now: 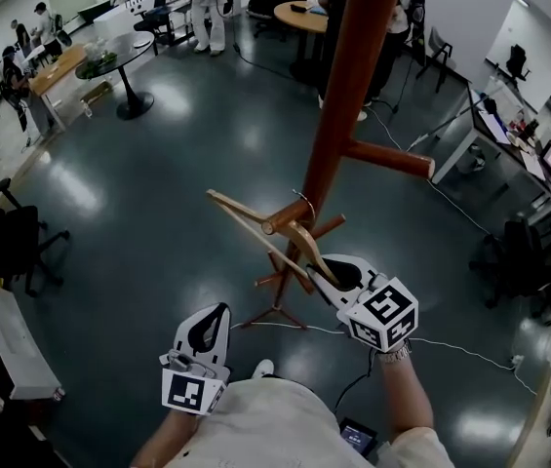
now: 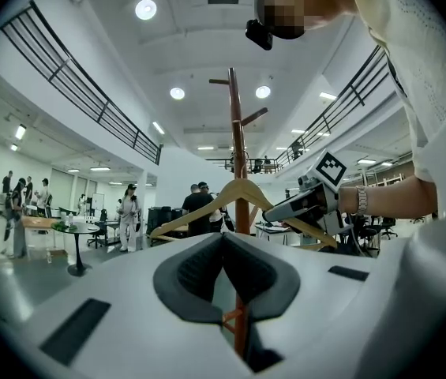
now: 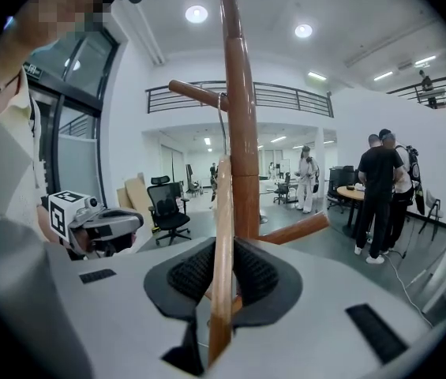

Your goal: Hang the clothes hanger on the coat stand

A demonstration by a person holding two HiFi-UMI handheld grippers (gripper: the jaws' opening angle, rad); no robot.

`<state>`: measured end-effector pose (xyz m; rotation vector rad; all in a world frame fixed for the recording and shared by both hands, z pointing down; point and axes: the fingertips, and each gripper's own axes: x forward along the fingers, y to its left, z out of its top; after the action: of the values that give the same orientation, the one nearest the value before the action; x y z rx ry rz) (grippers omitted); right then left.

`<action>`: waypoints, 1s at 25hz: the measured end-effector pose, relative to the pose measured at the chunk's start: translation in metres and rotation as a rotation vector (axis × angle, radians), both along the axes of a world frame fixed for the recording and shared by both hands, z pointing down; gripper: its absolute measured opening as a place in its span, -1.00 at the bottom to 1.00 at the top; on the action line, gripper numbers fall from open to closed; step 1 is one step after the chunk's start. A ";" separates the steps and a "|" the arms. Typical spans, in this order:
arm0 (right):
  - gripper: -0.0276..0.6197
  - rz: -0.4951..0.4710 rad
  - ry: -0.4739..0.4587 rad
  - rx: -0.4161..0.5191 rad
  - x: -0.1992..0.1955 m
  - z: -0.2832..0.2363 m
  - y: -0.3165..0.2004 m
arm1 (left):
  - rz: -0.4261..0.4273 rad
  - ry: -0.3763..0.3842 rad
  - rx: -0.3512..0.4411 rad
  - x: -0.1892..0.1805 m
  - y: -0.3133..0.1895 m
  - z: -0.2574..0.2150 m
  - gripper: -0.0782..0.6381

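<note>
- My clothes hanger (image 1: 255, 224) is pale wood, smooth and a little shiny. Its hook (image 1: 306, 201) is thin silver metal.
- The coat stand (image 1: 353, 76) is red-brown wood with a glossy coat.
- My right gripper (image 1: 332, 277) and left gripper (image 1: 215, 318) have dull, light grey plastic shells.
- Their pads (image 3: 187, 279) are black, matt and bumpy.
- The floor (image 1: 187, 144) is dark, smooth and shiny.

The coat stand (image 1: 353, 66) is cut off by the head view's top edge. Beside its pole, the clothes hanger's (image 1: 239, 210) near arm end is hidden inside the right gripper (image 1: 322, 271).
</note>
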<state>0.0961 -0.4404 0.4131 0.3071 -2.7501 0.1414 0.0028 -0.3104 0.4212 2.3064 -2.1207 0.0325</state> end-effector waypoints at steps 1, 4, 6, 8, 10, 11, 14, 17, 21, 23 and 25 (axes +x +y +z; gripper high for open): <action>-0.70 0.004 -0.014 0.007 0.001 -0.002 0.000 | 0.003 -0.002 0.001 0.002 0.001 0.000 -0.75; -0.70 0.014 -0.067 0.018 0.005 -0.007 0.001 | 0.008 -0.020 -0.003 0.005 0.004 0.001 -0.75; -0.70 0.032 -0.079 0.035 0.009 -0.009 0.000 | 0.005 -0.025 -0.002 0.006 0.007 0.001 -0.75; -0.70 0.054 -0.085 0.056 0.012 -0.010 0.000 | -0.013 -0.003 0.016 0.006 0.009 -0.002 -0.75; -0.67 0.071 -0.096 0.064 0.015 -0.012 0.001 | -0.034 0.036 0.042 0.007 0.010 -0.007 -0.75; -0.63 0.078 -0.103 0.067 0.017 -0.013 0.001 | -0.035 0.043 0.048 0.008 0.011 -0.009 -0.75; -0.46 0.122 -0.134 0.092 0.025 -0.022 0.001 | -0.026 0.044 0.048 0.011 0.017 -0.009 -0.75; -0.39 0.165 -0.154 0.130 0.030 -0.031 0.005 | -0.009 0.042 0.043 0.010 0.026 -0.006 -0.75; -0.38 0.203 -0.145 0.154 0.036 -0.035 0.011 | 0.022 0.046 0.043 0.012 0.034 -0.004 -0.75; -0.38 0.242 -0.148 0.164 0.045 -0.038 0.014 | 0.042 0.050 0.042 0.017 0.037 -0.003 -0.75; -0.38 0.293 -0.149 0.185 0.056 -0.041 0.018 | 0.061 0.057 0.039 0.021 0.041 -0.002 -0.75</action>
<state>0.1521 -0.4220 0.3716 0.7786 -2.8535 -0.0168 0.0235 -0.2698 0.4196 2.3622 -2.0428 -0.0740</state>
